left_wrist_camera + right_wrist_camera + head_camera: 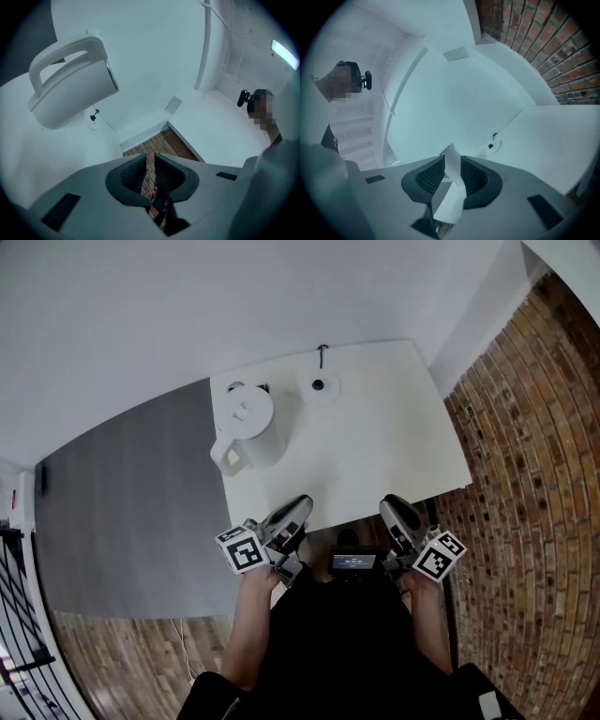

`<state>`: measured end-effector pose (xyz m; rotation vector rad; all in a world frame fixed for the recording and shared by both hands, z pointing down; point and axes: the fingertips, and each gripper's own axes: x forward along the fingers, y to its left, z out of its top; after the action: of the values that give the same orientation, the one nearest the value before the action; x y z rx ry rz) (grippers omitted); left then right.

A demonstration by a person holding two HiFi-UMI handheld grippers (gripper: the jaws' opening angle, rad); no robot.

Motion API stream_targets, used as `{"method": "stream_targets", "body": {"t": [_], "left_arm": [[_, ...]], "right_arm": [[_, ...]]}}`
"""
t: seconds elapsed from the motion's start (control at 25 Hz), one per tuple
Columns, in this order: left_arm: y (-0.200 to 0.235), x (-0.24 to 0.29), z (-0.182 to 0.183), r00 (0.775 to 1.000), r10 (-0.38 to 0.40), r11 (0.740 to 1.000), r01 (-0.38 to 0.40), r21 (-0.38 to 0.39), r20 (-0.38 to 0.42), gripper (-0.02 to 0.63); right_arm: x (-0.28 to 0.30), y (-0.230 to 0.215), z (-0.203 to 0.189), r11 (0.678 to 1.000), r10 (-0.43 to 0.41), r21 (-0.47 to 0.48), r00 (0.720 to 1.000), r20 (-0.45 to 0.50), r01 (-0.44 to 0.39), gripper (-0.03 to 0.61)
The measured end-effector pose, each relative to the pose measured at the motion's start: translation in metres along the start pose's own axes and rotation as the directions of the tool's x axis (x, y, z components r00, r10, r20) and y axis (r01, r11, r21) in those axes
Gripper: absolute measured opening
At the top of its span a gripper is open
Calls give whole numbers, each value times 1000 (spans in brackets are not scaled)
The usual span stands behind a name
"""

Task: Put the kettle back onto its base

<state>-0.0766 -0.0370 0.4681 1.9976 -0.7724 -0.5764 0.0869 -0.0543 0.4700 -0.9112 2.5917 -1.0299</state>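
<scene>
The white kettle [248, 426] stands on the left part of the white table [394, 446], with its handle toward me. Its round base [320, 387] lies bare to its right, near the far edge. The left gripper view shows the kettle [70, 84] at upper left and the base [93, 116] behind it. My left gripper [302, 504] [149, 157] hovers at the table's near edge, shut with nothing in it. My right gripper [390, 505] [452, 159] is level with it to the right. A white strip [451, 180] fills its narrow gap. I cannot tell whether that strip is held.
Brick floor [525, 521] lies right of the table and grey floor [131, 493] to its left. White walls rise behind. A person [262, 105] stands off to the side. A small dark device [353, 562] sits at my waist.
</scene>
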Motion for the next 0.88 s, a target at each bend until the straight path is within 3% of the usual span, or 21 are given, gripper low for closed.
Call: {"method": "stream_targets", "body": {"t": [0.32,0.68,0.88], "left_arm": [[-1,32,31,989,91,990,-103,99,114,64],[3,32,12,961,242,955,-260,144,131,67],[11,18,17,940,295,929,-323,178,170,120]], "right_arm": [[31,-42,43,992,122,35,991,-55,-121,100],[46,-81,43,976,201,111,971,-132,-187,100],[66,-79,43,972,230,96,958,-171,-216,100]]}}
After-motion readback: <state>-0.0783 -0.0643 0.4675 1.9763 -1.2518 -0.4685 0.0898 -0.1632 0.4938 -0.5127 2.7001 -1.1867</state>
